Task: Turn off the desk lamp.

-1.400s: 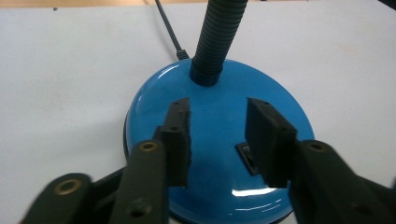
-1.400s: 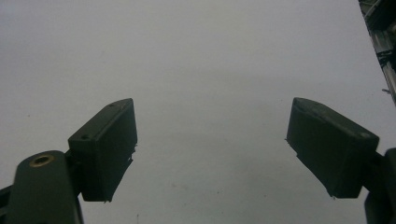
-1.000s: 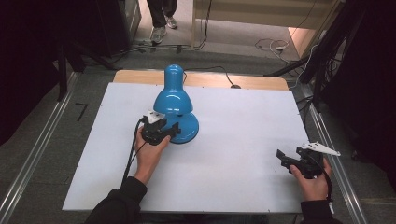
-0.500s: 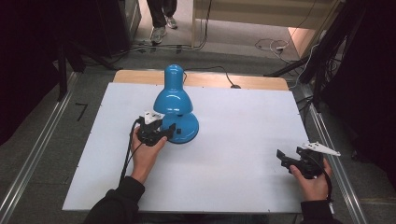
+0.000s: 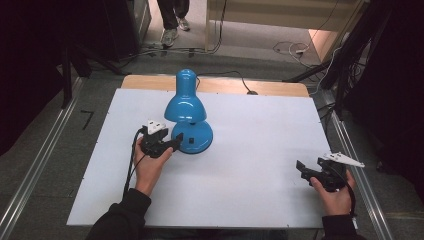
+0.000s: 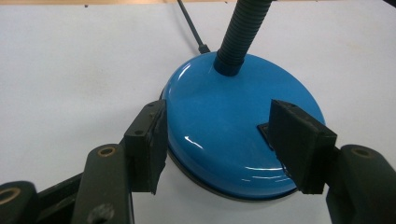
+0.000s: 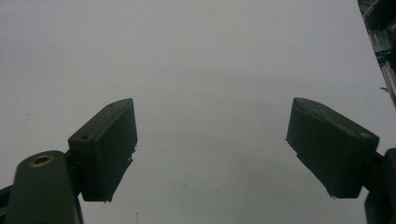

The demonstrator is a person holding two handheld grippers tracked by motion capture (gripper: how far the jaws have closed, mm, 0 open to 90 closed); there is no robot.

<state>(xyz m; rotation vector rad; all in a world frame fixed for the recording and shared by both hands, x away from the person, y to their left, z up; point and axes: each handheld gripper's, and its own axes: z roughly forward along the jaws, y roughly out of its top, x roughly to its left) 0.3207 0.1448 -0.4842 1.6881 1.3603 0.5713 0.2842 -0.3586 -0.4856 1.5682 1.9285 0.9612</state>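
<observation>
My left gripper (image 6: pixel 219 140) jaws spread, straddling the near edge of the lamp (image 5: pixel 187 112) base (image 6: pixel 236 135), mid-table (image 5: pixel 260 195). Right gripper (image 7: pixel 212 144) wide apart over bare white surface near the right edge.

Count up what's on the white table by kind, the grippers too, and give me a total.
Lamp: 1, blue, with its base between the open jaws of the left gripper.
Grippers: 2, the left one at the lamp, the right gripper open over bare table.
Total: 3.
</observation>
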